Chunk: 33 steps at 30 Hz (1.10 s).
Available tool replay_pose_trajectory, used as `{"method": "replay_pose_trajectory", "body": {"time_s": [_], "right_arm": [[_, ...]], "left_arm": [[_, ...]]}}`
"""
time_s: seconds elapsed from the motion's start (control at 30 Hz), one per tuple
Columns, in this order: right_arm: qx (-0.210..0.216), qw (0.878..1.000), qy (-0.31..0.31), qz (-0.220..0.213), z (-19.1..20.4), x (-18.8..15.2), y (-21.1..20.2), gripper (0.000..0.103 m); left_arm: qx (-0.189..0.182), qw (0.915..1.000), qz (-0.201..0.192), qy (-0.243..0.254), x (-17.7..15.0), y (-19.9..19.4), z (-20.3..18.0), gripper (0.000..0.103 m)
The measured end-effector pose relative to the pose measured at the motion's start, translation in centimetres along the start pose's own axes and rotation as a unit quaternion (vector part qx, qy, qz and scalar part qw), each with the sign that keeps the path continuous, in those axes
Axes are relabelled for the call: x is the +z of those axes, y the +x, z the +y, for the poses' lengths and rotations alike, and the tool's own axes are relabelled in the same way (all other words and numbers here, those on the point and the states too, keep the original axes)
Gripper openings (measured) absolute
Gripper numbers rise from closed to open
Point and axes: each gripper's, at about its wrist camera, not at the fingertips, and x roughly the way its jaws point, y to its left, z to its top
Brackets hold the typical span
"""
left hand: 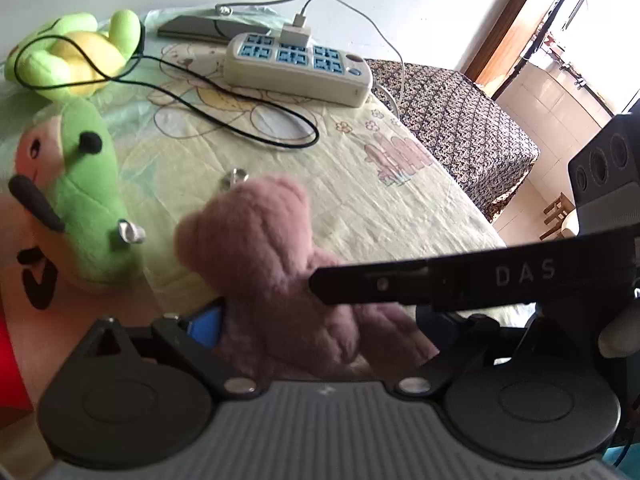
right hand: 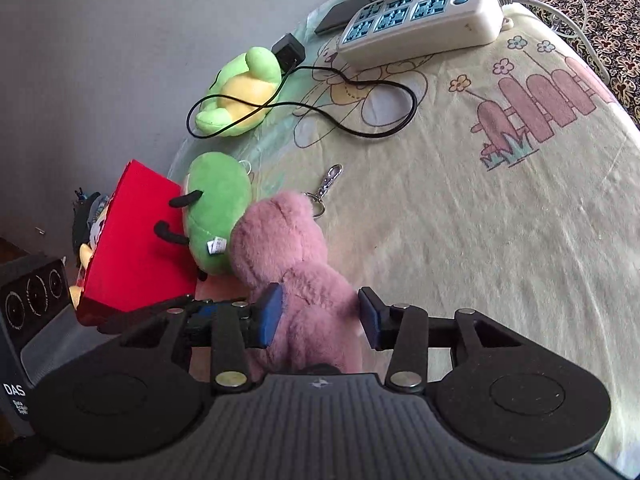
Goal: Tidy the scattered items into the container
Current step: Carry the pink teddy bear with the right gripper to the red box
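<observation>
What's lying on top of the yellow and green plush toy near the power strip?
A thin black cable drapes across the yellow and green plush toy, running back to a black adapter behind it. Whatever lies under the toy is hidden.

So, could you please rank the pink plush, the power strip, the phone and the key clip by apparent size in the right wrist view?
1. pink plush, though it is nearest the camera
2. power strip
3. phone
4. key clip
</observation>
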Motion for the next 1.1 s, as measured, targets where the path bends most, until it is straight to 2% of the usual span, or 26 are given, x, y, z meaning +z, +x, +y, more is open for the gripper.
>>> {"method": "replay_pose_trajectory", "body": {"time_s": [0.13, 0.27, 0.6, 0.8, 1.1], "right_arm": [[0.006, 1.000, -0.004, -0.004, 1.1, -0.7, -0.8, 0.044], [0.017, 0.999, -0.015, -0.024, 2.5, -1.0, -2.1, 0.044], [0.076, 0.991, -0.034, -0.104, 7.2, -0.7, -4.7, 0.044], [0.109, 0.984, -0.072, -0.118, 12.0, -0.1, -3.5, 0.044], [0.163, 0.973, -0.116, -0.114, 19.9, 0.7, 1.5, 0.044]], "left_arm": [[0.010, 0.9997, -0.019, 0.014, -0.4, -1.6, -0.7, 0.096], [0.024, 0.9976, -0.055, 0.034, -0.5, -3.9, -1.7, 0.096], [0.056, 0.9838, -0.164, 0.048, -0.6, -11.7, -1.9, 0.096], [0.094, 0.9734, -0.205, 0.041, -1.1, -16.0, 0.5, 0.096], [0.159, 0.9569, -0.243, 0.017, -2.0, -22.2, 6.9, 0.096]]}}
